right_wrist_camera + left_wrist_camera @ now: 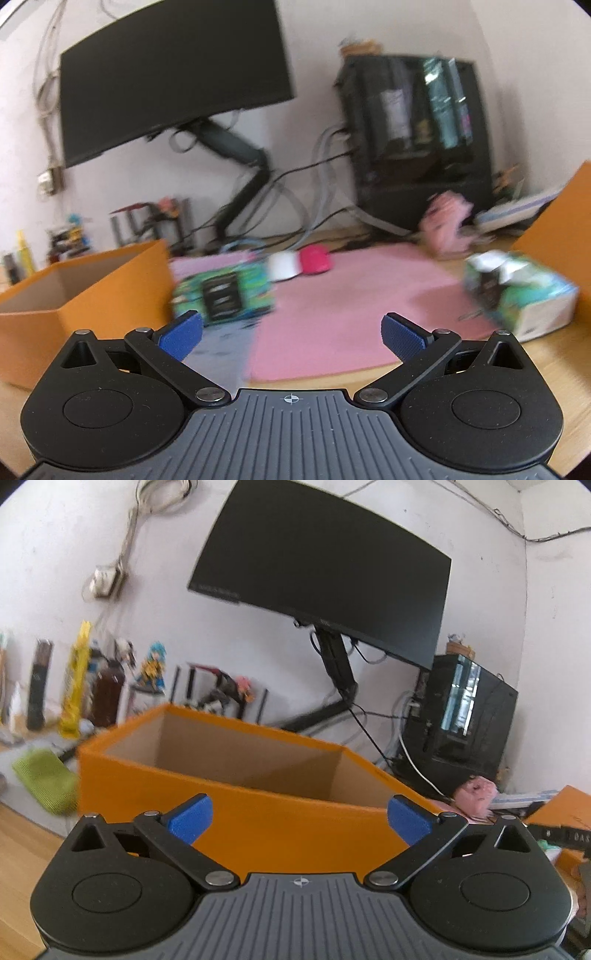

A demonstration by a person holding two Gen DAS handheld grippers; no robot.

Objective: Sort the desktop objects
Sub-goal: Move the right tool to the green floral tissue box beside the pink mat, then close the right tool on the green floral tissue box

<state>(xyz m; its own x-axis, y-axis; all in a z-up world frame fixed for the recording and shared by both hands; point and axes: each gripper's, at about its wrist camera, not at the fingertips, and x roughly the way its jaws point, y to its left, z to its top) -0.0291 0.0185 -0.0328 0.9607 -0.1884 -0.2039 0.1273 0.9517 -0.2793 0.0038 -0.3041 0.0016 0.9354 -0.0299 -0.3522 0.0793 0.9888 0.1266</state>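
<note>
Two orange boxes frame our desk: a box (85, 288) on the left, its visible inside walls bare though the floor is hidden from us, and a second box (565, 218) at the far right edge. Between them several things lie loose on the pink mat (369, 295): a green packet (225, 291) just beside the left box, a white item (282, 267) touching a red one (314, 260), and a tissue pack (517, 295) near the right box. We judge sorting is left to do, since these sit outside both boxes. Our left gripper (300, 818) hovers facing the left box (229, 812), fingers spread and holding nothing. Our right gripper (291, 332) hovers low over the mat, likewise spread wide and empty.
</note>
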